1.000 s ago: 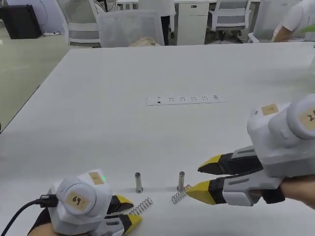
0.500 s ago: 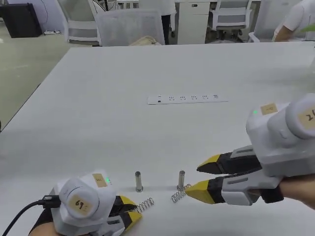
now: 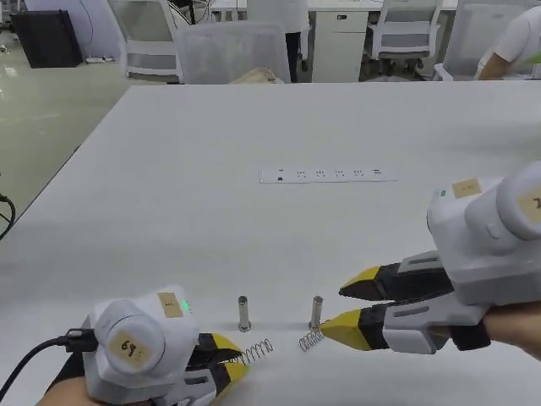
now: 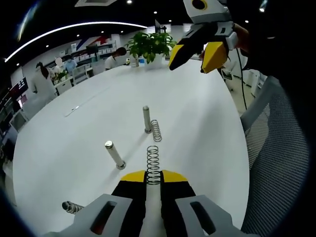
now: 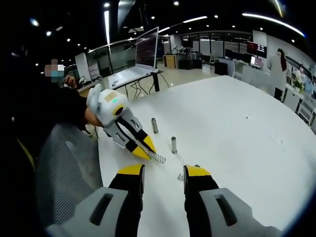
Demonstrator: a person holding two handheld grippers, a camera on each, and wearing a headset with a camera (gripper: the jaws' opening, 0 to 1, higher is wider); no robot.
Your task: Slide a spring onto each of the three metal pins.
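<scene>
Left gripper: low at the desk's near edge, jaws closed on one end of a spring.
Held spring: sticks straight out from the yellow jaw tips, lying low over the desk. In the head view it points right, toward the gap between the two pins.
Right gripper: on the right, jaws wide apart and gripping nothing. One tip sits above the other in the head view.
Loose spring: lies on the desk at the foot of the right pin, just beside the right gripper's lower jaw tip — touching or not, I cannot tell.
Left pin: upright and bare, just beyond the held spring's free end.
Right pin: upright and bare, close in front of the right gripper's jaw tips.
Metal piece: ridged, lying at the low left of the left gripper view — too dim to make out.
Power strip: flat on the desk, well beyond the pins.
</scene>
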